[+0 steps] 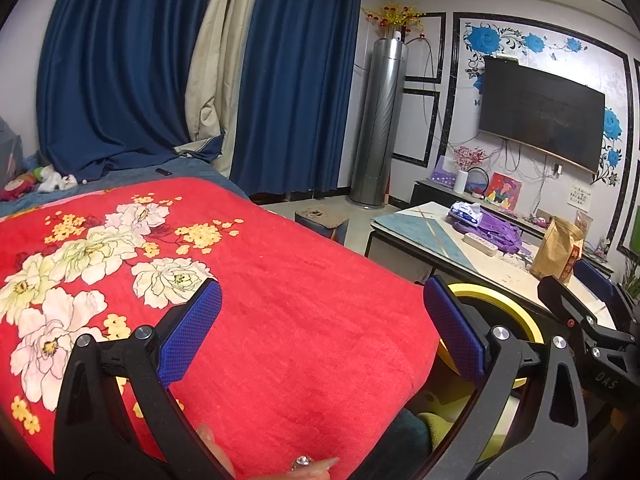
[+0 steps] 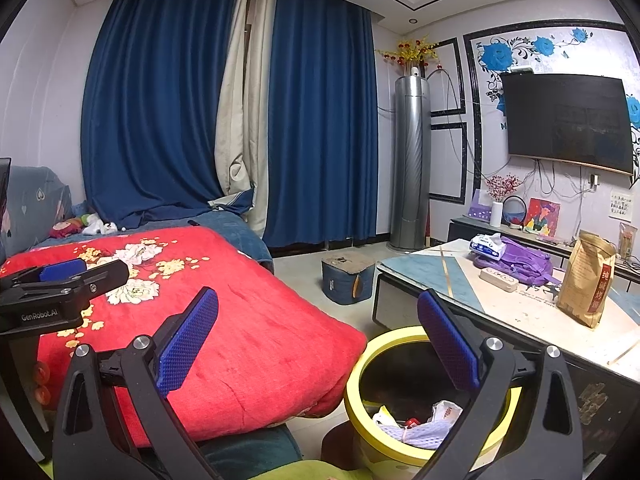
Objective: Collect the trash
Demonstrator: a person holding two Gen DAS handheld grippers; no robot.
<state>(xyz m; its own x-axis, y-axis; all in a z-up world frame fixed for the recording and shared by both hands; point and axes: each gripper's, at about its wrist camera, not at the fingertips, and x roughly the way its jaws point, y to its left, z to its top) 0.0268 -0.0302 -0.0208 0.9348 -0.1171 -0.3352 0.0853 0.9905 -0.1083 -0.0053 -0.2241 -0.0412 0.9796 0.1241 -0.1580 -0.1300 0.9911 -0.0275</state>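
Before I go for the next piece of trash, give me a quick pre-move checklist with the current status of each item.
1. Left gripper open and holding nothing: ok.
2. Right gripper open and holding nothing: ok.
3. Yellow bin within view, mouth uncovered, trash already lying inside: ok.
4. Room left in the bin: ok, contents sit low at the bottom.
5. Next trash target identified: cannot tell; the brown paper bag and tissue pack on the table may not be trash.
6. Grippers apart from each other: ok, the left one sits over the red blanket, off to the side.
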